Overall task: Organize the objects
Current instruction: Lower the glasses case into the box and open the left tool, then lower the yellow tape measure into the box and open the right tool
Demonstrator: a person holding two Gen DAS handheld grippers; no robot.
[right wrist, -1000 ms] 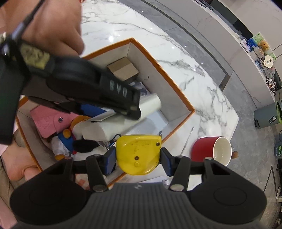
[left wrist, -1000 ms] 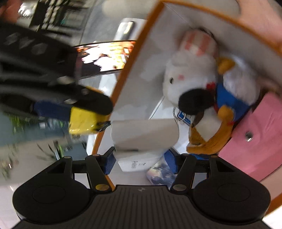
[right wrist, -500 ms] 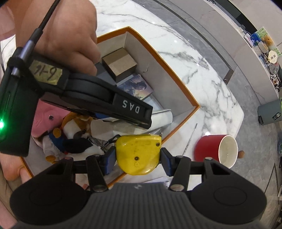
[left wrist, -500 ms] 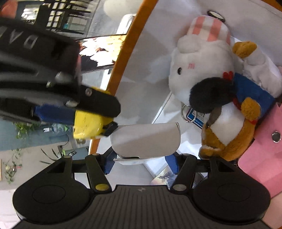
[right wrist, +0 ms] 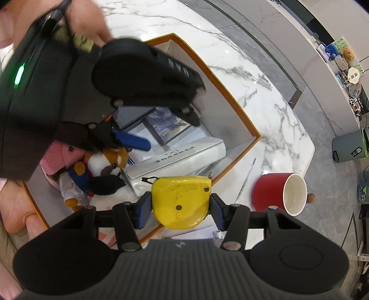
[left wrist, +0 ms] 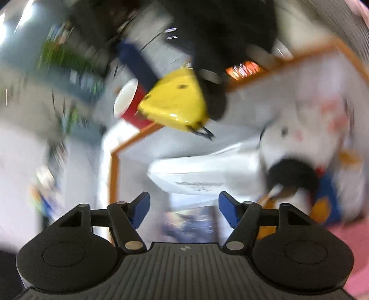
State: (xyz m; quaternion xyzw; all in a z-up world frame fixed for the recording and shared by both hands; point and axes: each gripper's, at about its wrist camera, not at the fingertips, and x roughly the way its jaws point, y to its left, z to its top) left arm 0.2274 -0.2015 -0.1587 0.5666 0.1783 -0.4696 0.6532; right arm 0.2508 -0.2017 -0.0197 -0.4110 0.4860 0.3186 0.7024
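Table: white marble table with grey lines runs under everything; far behind it is a grey floor and a grey bin.
Landmark: the orange-edged box sits on the table, and every place below is told from it.
Right claw: the right gripper is closest to its camera, above the box's near edge. It is squeezed shut on the yellow tape measure, with a blue pad on each side.
Left claw: the left gripper hangs inside the box. Its jaws are opening and nothing is between them. The white case lies just past the blue pads, loose on the box floor.
In the box: the stuffed toy lies beside the white case, and the pink pouch is behind the toy. A dark picture card lies farther in.
Outside the box: the red cup lies on its side on the table, near the box's right corner.
What could go wrong: the two claws are close together over the box, so they could bump. I think a bump could knock the tape measure loose, or push the white case onto the toy.
Only the right camera shows: the writing on the white case, the hand holding the left claw, and its green light.
Only the left camera shows: the left blue pads standing wide apart and empty. This view is very blurry.
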